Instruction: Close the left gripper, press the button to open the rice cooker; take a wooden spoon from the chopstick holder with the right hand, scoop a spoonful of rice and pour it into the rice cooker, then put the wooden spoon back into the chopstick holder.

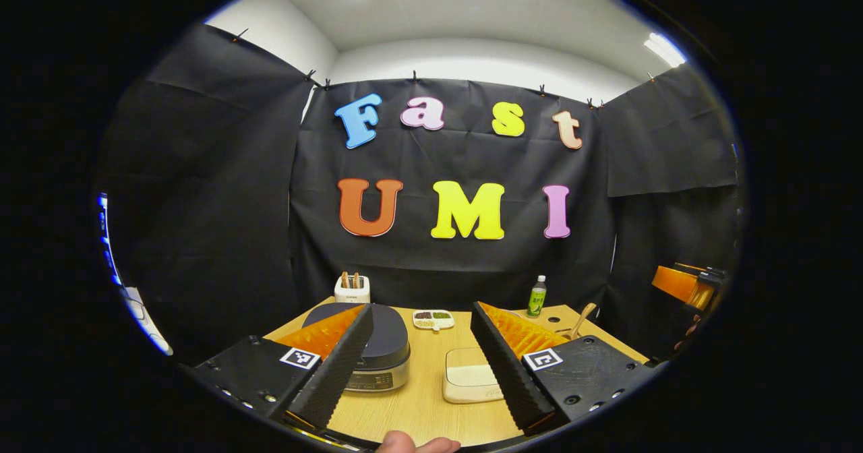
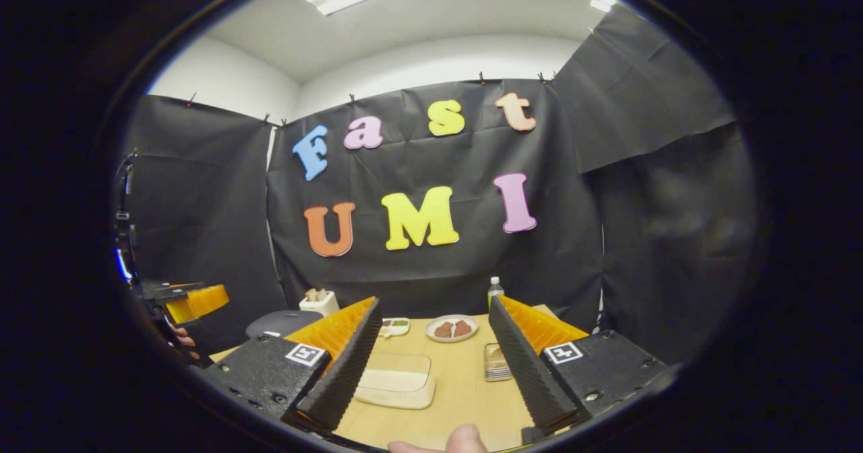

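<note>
Both grippers are held released above the bench, the left gripper and right gripper grasping nothing. The rice cooker is seen lid down at the bench's left, the chopstick holder behind it.

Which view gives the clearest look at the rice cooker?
The left gripper view: the rice cooker shows its closed lid and front panel, partly behind that hand-held gripper's finger. In the right gripper view, its dark lid peeks over a finger.
</note>
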The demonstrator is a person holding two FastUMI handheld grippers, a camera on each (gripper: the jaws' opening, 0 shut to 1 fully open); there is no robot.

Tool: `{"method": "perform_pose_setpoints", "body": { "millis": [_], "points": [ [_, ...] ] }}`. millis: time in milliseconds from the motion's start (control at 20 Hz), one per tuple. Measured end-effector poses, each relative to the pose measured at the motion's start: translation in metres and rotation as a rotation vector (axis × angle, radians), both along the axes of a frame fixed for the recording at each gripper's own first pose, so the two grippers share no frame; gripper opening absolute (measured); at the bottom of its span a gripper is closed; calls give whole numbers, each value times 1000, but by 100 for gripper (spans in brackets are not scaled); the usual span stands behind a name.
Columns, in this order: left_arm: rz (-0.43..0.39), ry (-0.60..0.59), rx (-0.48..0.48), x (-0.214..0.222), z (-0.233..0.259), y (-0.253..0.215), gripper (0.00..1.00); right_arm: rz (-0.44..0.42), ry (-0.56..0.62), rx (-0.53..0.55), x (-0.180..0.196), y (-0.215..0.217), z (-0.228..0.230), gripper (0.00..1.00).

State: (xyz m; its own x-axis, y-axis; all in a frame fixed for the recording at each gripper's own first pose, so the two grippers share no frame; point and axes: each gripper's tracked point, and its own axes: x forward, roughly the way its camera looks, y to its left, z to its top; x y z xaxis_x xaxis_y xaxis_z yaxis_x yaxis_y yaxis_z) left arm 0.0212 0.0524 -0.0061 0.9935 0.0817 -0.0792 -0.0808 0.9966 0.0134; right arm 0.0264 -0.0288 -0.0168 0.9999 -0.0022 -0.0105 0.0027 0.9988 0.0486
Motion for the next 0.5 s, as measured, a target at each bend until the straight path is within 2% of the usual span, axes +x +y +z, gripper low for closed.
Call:
{"method": "perform_pose_setpoints", "body": {
  "millis": [500],
  "points": [
    [45,37,29,29,3,40,94,23,13,6,16,-11,-16,100]
  ]
}}
